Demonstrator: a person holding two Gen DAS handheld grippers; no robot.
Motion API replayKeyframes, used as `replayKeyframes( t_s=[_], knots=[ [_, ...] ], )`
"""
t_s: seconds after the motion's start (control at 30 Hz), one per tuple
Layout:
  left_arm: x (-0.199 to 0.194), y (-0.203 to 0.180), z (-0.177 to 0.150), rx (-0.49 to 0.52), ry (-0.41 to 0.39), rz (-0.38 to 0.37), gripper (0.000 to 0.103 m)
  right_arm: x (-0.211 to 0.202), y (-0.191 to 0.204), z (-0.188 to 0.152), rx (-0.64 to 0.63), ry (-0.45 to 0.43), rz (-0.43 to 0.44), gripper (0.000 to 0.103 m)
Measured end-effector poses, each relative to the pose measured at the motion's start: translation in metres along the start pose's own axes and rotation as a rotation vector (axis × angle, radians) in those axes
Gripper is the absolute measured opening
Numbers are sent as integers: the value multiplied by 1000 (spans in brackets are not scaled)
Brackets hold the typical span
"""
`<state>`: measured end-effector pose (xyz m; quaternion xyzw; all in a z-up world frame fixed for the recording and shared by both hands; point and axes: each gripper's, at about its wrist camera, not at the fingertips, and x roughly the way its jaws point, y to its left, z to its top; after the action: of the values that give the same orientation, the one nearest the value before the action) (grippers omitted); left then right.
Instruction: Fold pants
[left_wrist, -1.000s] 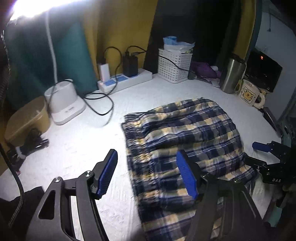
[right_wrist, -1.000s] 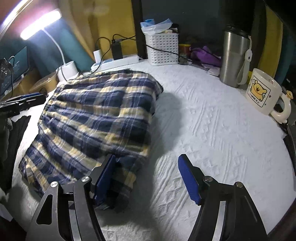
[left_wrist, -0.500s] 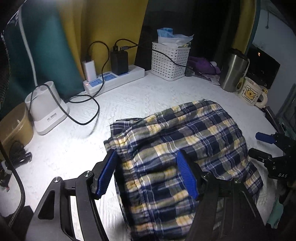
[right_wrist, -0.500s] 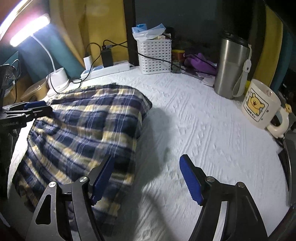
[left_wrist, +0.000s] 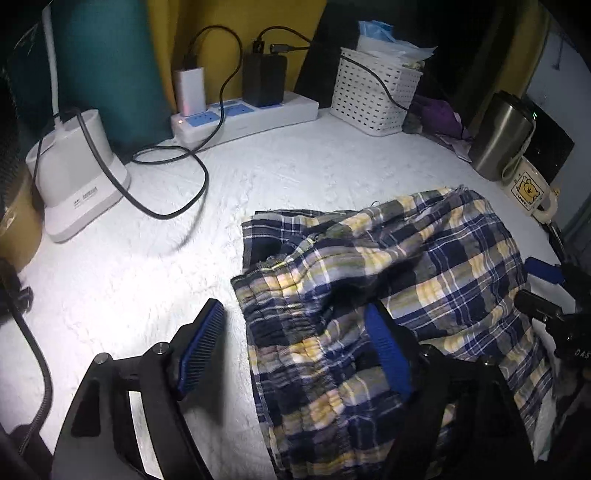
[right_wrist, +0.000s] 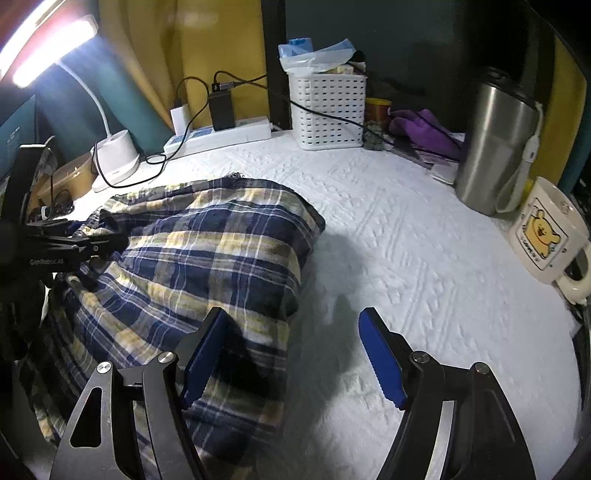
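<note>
The plaid pants (left_wrist: 424, 273), blue, yellow and white, lie bunched and partly folded on the white textured table cover (left_wrist: 147, 266). My left gripper (left_wrist: 295, 354) is open at the waistband edge, its right finger over the cloth and its left finger over bare cover. In the right wrist view the pants (right_wrist: 207, 258) lie at the left. My right gripper (right_wrist: 291, 358) is open, its left finger over the near edge of the cloth, its right finger over bare cover. The left gripper (right_wrist: 99, 240) shows there low over the far edge of the pants.
At the back stand a lamp base (left_wrist: 74, 173), a power strip (left_wrist: 243, 118) with chargers and a looping cable (left_wrist: 173, 177), and a white basket (left_wrist: 373, 96). A steel tumbler (right_wrist: 498, 147) and a bear mug (right_wrist: 546, 240) stand at the right.
Both grippers have moved forward over the table. The waistband end of the pants has been carried up and over, so the cloth now lies more bunched and doubled.
</note>
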<state>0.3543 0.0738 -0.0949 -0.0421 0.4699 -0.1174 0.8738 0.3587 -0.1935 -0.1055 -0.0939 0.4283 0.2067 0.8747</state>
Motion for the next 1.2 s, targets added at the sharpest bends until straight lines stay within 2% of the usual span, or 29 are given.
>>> replayKeyframes(
  t_s=[0.2,0.37,0.6,0.77,0.87,1.0,1.2],
  knots=[
    [3,-3,3,38,-6,-5,82,13,5,9,-11,6,1,75],
    [4,-3,2,74,-25,-23,82,24,7,17,-14,8,10,80],
    [6,-8,5,106,-21,-34,82,38,2,24,29,20,68,85],
    [7,-11,5,114,-20,-33,81,40,3,26,36,13,85,85],
    [7,-12,5,118,-22,-35,79,41,3,28,40,10,110,85],
    [6,-20,4,152,-24,-36,68,43,5,29,28,12,118,85],
    [5,-26,3,182,-31,-47,54,45,15,32,-7,14,138,75]
  ],
)
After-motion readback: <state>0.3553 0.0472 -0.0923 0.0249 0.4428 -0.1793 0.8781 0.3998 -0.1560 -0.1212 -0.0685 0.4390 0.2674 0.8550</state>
